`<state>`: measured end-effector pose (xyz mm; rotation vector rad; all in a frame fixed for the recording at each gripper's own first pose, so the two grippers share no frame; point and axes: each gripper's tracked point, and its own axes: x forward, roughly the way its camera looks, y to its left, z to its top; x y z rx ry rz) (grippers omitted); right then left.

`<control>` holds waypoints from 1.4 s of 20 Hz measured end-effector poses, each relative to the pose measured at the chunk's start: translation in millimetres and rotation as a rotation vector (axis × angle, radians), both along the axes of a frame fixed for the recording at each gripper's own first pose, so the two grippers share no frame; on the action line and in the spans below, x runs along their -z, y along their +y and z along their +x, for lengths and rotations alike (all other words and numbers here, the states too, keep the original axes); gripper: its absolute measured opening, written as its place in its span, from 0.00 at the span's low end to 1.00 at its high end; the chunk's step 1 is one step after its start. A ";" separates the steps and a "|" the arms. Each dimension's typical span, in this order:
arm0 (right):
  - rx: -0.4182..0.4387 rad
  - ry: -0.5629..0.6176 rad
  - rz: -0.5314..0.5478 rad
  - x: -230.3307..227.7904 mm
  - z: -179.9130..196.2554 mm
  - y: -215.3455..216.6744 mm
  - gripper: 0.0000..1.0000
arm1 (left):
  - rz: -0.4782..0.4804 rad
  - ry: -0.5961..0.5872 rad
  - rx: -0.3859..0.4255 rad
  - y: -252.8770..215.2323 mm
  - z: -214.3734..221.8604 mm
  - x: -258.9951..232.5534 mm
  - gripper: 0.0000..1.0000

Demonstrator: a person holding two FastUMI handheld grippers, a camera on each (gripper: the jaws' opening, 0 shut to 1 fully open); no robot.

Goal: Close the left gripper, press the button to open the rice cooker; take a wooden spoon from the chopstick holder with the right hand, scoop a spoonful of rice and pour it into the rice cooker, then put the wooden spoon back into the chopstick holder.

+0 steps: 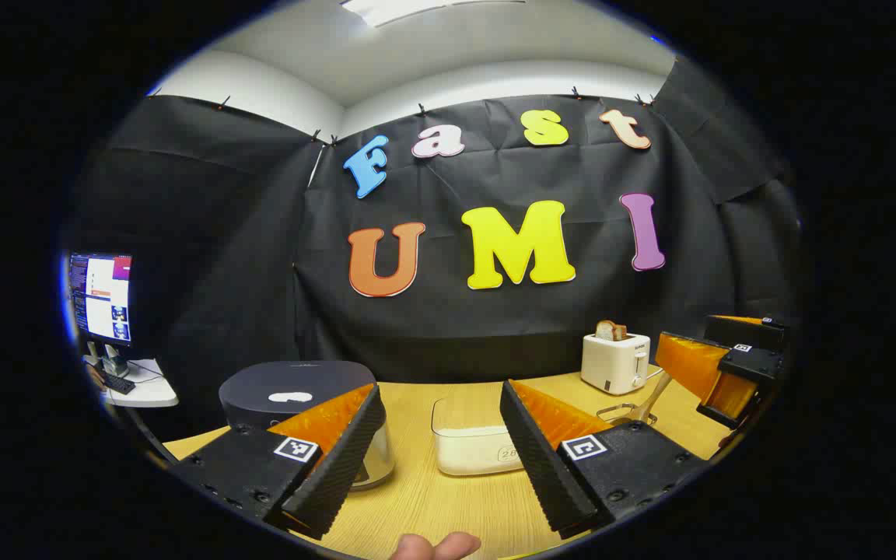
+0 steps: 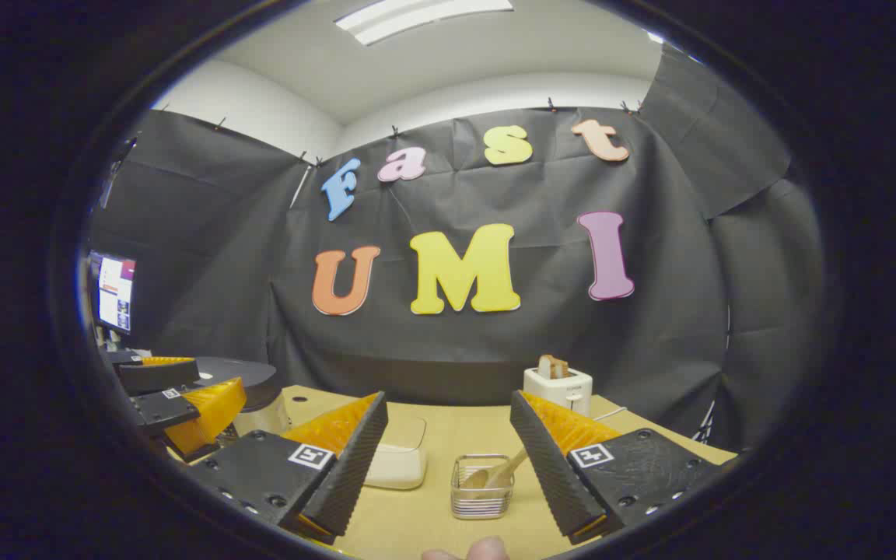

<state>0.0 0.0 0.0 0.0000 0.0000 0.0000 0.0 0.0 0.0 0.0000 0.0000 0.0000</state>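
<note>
The rice cooker (image 1: 296, 389) stands at the left of the table with its dark lid down, partly behind my left finger. My left gripper (image 1: 440, 389) is open, with nothing between its fingers, and faces a clear box of rice (image 1: 471, 447). In the right gripper view my right gripper (image 2: 448, 398) is open and empty too. Just ahead of it stands the wire chopstick holder (image 2: 483, 486) with the wooden spoon (image 2: 495, 474) leaning in it. The rice box (image 2: 397, 459) lies left of the holder, and the left gripper (image 2: 211, 385) hovers in front of the rice cooker (image 2: 242, 372).
A white toaster (image 1: 615, 362) with a slice of bread stands at the back right of the wooden table (image 1: 448, 505). The right gripper (image 1: 689, 330) hangs at the right, above the holder (image 1: 627, 412). A monitor (image 1: 102, 295) sits on a side desk at the left. A thumb (image 1: 436, 547) shows at the bottom.
</note>
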 end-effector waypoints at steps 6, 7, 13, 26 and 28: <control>-0.018 0.005 -0.009 1.5 0.7 6.3 0.92 | -0.018 -0.010 -0.012 4.6 -0.1 -3.2 0.97; -0.021 0.005 -0.008 2.2 0.5 6.4 0.92 | -0.018 -0.009 -0.012 4.8 -1.2 -2.4 0.97; -0.024 -0.009 -0.006 -0.9 0.8 9.1 0.92 | -0.019 -0.004 -0.014 6.1 -0.9 -1.9 0.97; -0.035 0.009 0.015 8.0 8.3 -0.6 0.94 | -0.018 0.026 -0.037 7.5 -0.1 5.5 0.97; -0.032 0.005 -0.001 7.5 7.8 -4.8 0.94 | -0.016 0.022 -0.046 7.5 -0.8 3.9 0.98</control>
